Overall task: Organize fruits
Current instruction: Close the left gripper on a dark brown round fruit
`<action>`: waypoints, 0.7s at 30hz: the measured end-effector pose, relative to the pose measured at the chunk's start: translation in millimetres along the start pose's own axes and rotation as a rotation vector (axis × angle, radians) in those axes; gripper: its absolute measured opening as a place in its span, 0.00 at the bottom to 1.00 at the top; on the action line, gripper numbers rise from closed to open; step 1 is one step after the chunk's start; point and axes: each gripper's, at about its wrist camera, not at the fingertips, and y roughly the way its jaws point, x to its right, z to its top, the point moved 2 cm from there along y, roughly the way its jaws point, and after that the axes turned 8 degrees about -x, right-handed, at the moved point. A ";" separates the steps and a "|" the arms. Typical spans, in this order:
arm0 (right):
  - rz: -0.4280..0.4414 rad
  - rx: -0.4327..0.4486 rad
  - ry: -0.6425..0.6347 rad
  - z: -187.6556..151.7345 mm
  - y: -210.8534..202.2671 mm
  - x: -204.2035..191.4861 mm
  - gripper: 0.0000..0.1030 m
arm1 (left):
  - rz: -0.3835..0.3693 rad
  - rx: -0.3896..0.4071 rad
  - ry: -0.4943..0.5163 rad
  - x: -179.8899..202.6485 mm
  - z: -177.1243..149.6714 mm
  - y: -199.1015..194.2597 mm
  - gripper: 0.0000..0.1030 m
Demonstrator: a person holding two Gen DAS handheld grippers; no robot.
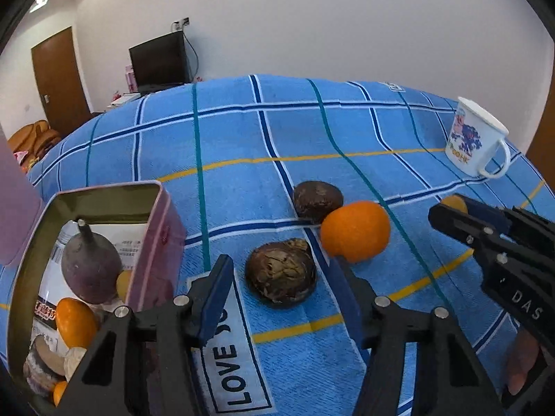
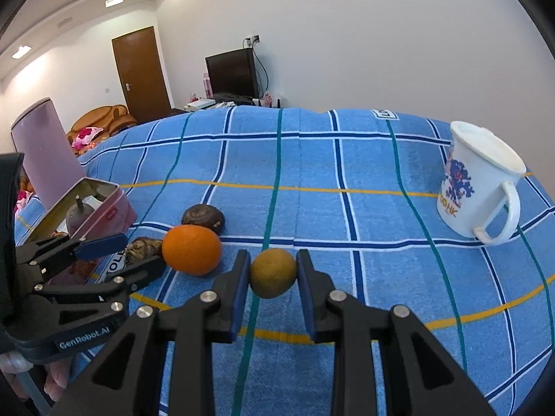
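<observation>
My left gripper (image 1: 282, 270) is open around a dark brown wrinkled fruit (image 1: 281, 276) on the blue checked cloth (image 1: 242, 131); it also shows in the right wrist view (image 2: 119, 254). An orange (image 1: 355, 231) and a second dark fruit (image 1: 317, 201) lie just beyond. My right gripper (image 2: 273, 272) is shut on a small yellow-green fruit (image 2: 273, 273); it shows in the left wrist view (image 1: 451, 209) at the right. An open pink tin (image 1: 163, 239) at the left holds a purple fruit (image 1: 91, 268), an orange (image 1: 74, 322) and other pieces.
A white printed mug (image 2: 475, 187) stands at the right on the cloth. The tin's pink lid (image 2: 47, 149) stands up behind the tin at the left. A monitor (image 2: 232, 72) and a door (image 2: 140, 72) are far behind.
</observation>
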 end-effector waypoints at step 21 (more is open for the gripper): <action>0.062 0.023 -0.009 -0.1 -4.0 -1.9 0.29 | 0.007 0.021 0.012 -1.2 -1.7 -2.5 0.44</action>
